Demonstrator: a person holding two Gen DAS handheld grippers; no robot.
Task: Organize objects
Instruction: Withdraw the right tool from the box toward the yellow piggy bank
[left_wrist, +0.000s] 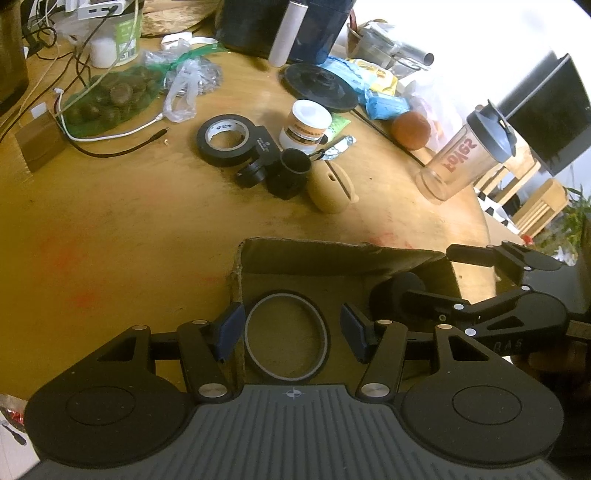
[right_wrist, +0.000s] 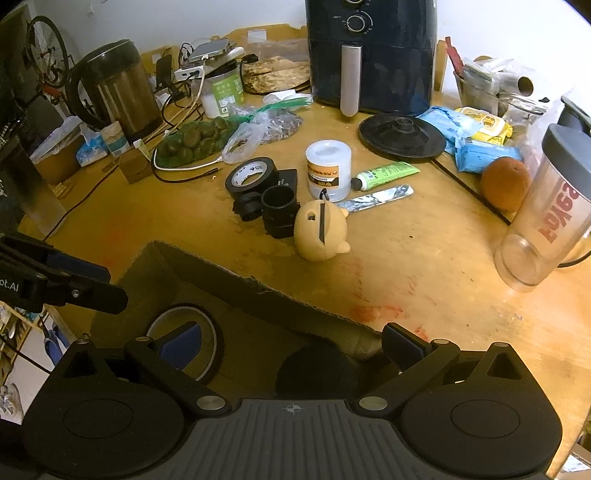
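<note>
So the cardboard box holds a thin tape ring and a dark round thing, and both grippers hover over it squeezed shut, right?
Not quite. The box does hold the tape ring and the dark round thing, but the grippers are not shut. The left wrist view shows the left gripper with its jaws apart, and the right wrist view shows the right gripper wide open too.

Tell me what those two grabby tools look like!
Both are matte black. The left tool has two thin linkage arms with silver round rivets, ending in dark blue pads. Its grey body is ribbed and carries a small compass-like mark. The right tool looks the same. White lettering ending in "ot.AI" shows on the left tool's side in the right wrist view.
</note>
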